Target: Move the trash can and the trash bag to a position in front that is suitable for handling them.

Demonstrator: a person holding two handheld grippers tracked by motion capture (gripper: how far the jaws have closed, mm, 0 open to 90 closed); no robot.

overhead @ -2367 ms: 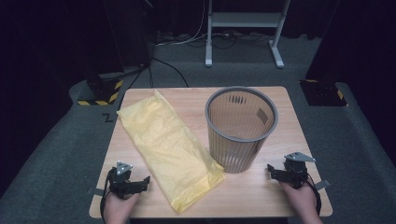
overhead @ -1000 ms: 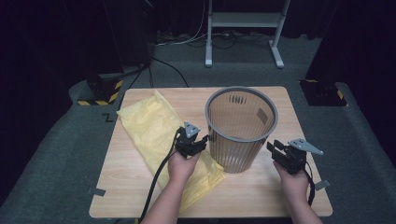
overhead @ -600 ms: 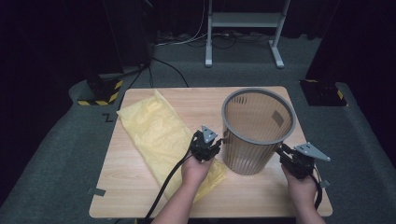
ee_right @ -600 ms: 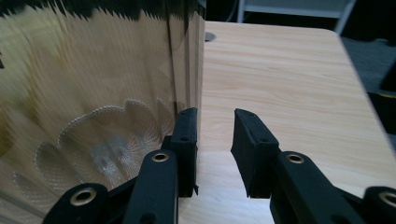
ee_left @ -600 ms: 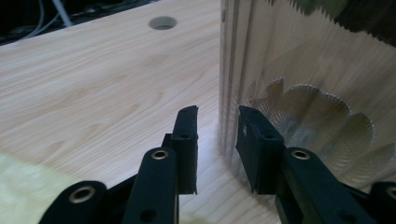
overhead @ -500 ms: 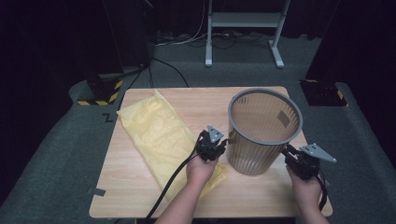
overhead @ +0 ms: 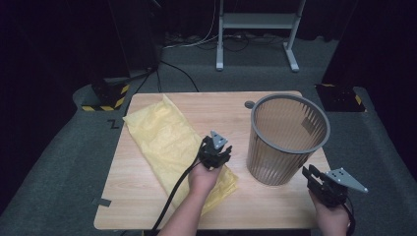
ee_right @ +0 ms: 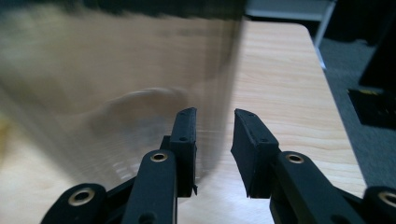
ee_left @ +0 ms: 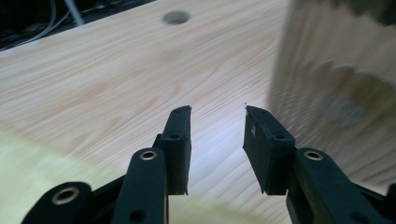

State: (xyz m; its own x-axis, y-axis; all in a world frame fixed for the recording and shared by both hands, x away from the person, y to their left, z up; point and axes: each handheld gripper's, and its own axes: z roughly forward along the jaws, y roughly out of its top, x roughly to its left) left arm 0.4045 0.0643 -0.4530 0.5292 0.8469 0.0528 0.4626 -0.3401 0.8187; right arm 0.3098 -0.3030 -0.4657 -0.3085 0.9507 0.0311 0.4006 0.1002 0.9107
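The bin (overhead: 287, 140) stands bare near the desk's (overhead: 147, 206) right edge, the yellow bag (overhead: 167, 142) flat left of it, unfitted, both hand-held grippers (overhead: 215, 153) (overhead: 319, 183) apart and empty

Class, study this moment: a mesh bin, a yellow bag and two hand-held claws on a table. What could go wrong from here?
1. The mesh bin stands near the table's right edge; a nudge from the open right claw beside it could tip it or slide it off.
2. The left claw hovers open above the yellow bag; its trailing cable crosses the bag and may drag or crumple it.
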